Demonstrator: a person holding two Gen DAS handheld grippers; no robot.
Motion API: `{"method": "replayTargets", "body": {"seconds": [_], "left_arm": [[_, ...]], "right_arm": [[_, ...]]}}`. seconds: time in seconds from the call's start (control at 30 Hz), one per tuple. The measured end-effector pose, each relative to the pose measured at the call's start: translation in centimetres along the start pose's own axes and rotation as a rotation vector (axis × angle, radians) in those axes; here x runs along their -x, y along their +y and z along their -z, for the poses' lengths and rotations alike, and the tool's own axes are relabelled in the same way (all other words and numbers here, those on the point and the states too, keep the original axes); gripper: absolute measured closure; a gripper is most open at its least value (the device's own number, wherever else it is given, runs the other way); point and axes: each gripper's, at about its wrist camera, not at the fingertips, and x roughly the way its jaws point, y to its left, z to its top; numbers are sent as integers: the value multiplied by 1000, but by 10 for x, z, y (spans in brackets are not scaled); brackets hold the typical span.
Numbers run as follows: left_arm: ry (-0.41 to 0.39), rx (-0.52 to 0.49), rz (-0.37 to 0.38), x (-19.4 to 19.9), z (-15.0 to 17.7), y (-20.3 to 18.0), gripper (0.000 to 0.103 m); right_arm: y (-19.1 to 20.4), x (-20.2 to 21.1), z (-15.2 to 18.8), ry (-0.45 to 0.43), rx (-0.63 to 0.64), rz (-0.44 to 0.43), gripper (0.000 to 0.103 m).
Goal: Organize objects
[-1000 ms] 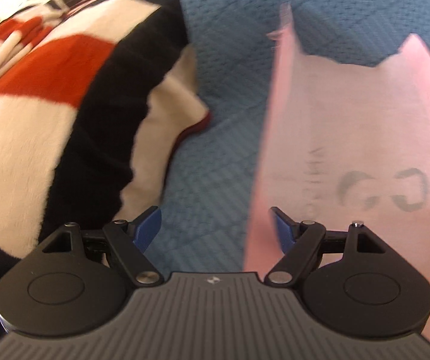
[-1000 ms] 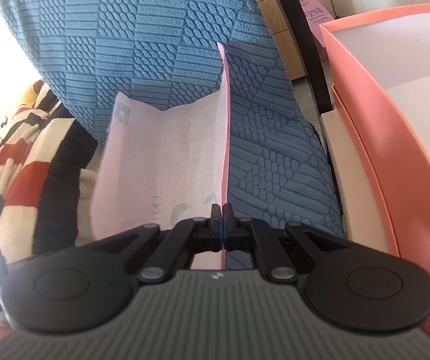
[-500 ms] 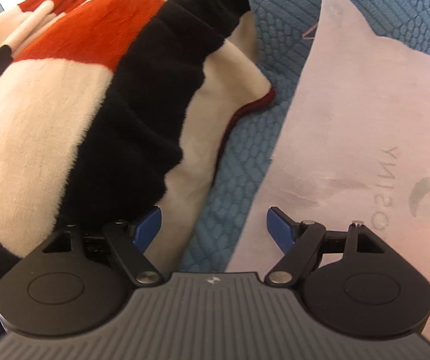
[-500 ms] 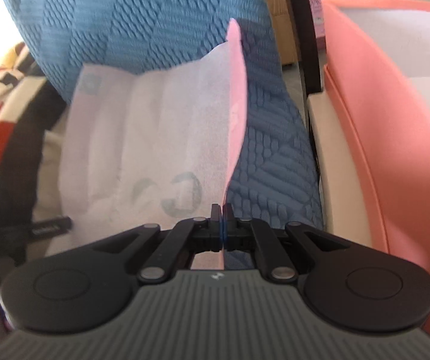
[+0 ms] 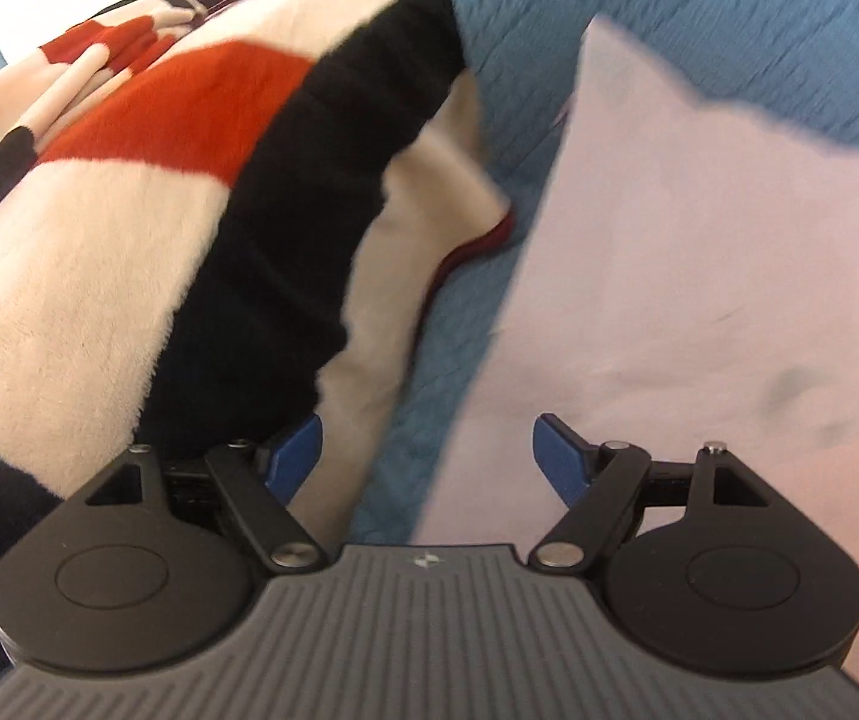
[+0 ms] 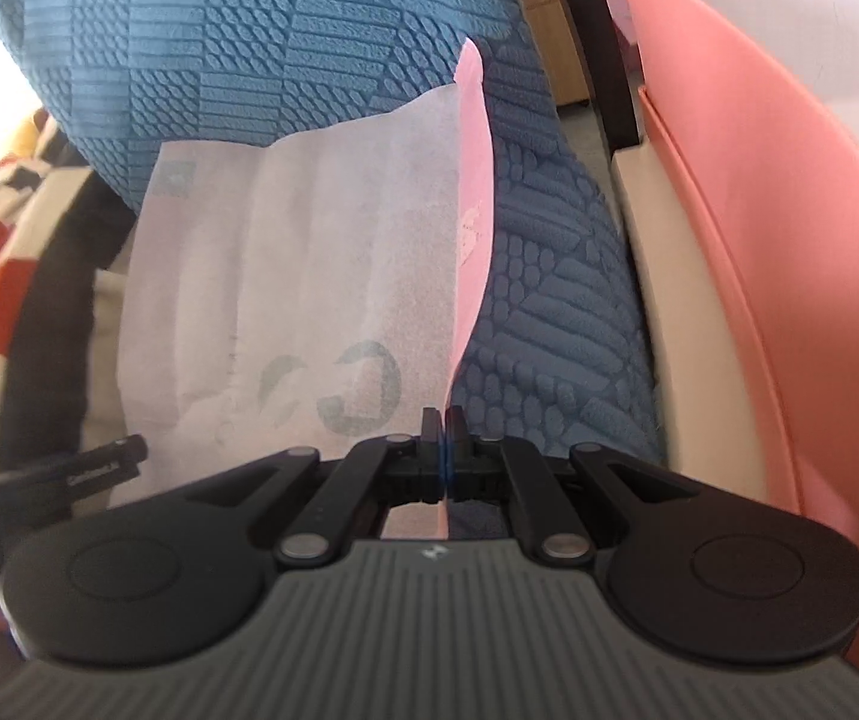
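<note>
The pink bag (image 6: 309, 276) is looking like thin matt non-woven fabric, a bit see-through, with faint creases. The blue cover (image 6: 285, 42) at 12 o'clock is showing a quilted, raised weave, pretty rough. The blanket (image 5: 147, 252) at 10 o'clock is looking plush and fuzzy. The salmon box (image 6: 747, 240) at 3 o'clock is coming across as smooth matt plastic. The right gripper (image 6: 445, 438) is wearing matt black plastic with shiny metal rivets, same for the left gripper (image 5: 426, 456)
</note>
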Motion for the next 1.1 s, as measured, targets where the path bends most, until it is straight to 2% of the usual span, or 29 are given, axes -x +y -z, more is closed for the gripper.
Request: {"method": "replayTargets", "body": {"seconds": [0.07,0.17,0.3,0.4,0.53,0.63,0.9,1.0,1.1], "left_arm": [[-72,17,73,24,4,5,22],[-143,16,142,50,7,5,22],[-203,-14,196,79,7,1,22],[-231,-16,286,103,12,-2,22],[-189,-8,417,116,22,-12,22],[-101,4,564,111,33,-24,23],[62,-63,794,91,46,-54,45],[82,-110,833,89,52,-71,52],[75,-178,814,93,58,-89,55]], "right_arm": [[-3,2,-1,2,-28,-28,100],[-3,4,-1,4,-60,-64,100],[-4,2,-1,17,-69,-73,100],[-6,1,-1,30,-84,-85,100],[-7,1,-4,33,-91,-98,100],[-7,2,-6,39,-96,-102,99],[-4,-3,-8,103,-99,-113,99],[-4,-5,-8,102,-100,-112,99],[-3,-6,-8,101,-111,-120,99]]}}
